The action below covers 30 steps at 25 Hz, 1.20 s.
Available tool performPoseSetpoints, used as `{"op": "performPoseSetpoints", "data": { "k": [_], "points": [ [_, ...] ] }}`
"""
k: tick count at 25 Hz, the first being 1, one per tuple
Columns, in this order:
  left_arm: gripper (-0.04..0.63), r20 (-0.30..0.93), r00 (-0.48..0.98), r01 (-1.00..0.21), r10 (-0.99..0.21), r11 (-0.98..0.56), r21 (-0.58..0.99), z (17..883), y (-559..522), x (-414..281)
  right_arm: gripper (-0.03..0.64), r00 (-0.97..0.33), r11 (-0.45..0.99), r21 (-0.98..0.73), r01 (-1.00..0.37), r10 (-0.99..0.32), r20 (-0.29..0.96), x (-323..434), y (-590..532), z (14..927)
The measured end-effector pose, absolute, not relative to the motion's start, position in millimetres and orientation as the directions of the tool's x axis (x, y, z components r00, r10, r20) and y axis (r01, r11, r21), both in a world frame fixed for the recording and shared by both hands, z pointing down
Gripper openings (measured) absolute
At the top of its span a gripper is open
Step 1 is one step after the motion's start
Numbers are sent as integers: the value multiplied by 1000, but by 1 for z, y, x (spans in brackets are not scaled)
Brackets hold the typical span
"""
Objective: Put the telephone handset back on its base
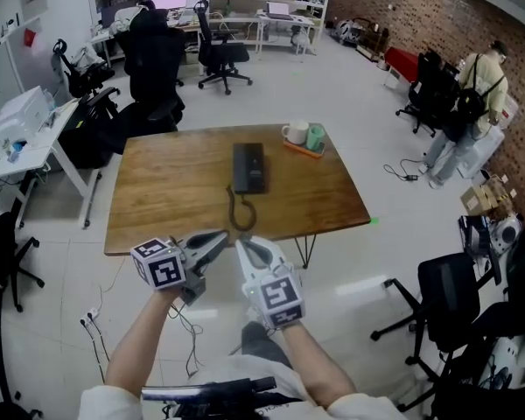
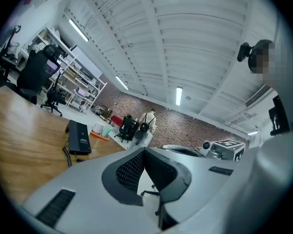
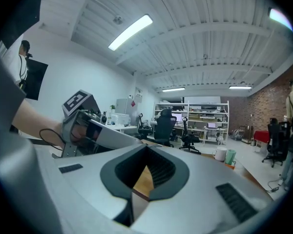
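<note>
On the office's wooden table (image 1: 157,191) the telephone (image 1: 248,167) sits at twelve o'clock, well apart, so my left gripper (image 1: 222,235) and right gripper (image 1: 243,246) hang pressed together, empty.

On brown wooden table (image 1: 157,191): black telephone (image 1: 248,167) centred, coiled cord (image 1: 239,213) on its near side; white mug (image 1: 296,133) left of green cup (image 1: 315,137) on orange tray (image 1: 304,150), far right corner.

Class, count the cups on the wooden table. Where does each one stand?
2. A white mug and, right of it, a green cup, both on the orange tray at the table's far right corner. None appears hidden.
</note>
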<state>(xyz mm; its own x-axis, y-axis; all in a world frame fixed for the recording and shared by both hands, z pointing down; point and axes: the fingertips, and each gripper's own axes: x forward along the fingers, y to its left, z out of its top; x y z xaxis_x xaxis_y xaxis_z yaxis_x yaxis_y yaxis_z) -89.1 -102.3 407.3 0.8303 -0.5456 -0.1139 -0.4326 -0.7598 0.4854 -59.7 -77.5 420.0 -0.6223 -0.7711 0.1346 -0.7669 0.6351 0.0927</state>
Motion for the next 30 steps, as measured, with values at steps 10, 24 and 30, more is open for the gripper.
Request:
{"op": "performPoseSetpoints", "data": {
  "k": [10,24,30],
  "points": [
    [0,-113,752,-600,-649,-746,290,386,-19,-86,3,-609,613,29,-790,-788,86,-53,1,409],
    [0,-144,696,-680,-703,-711,182,374,62,-66,2,-607,611,50,-790,-790,85,-46,72,399],
    [0,-162,659,-709,-735,-679,191,368,70,-70,2,-611,617,92,-782,-787,90,-42,79,399]
  ]
}}
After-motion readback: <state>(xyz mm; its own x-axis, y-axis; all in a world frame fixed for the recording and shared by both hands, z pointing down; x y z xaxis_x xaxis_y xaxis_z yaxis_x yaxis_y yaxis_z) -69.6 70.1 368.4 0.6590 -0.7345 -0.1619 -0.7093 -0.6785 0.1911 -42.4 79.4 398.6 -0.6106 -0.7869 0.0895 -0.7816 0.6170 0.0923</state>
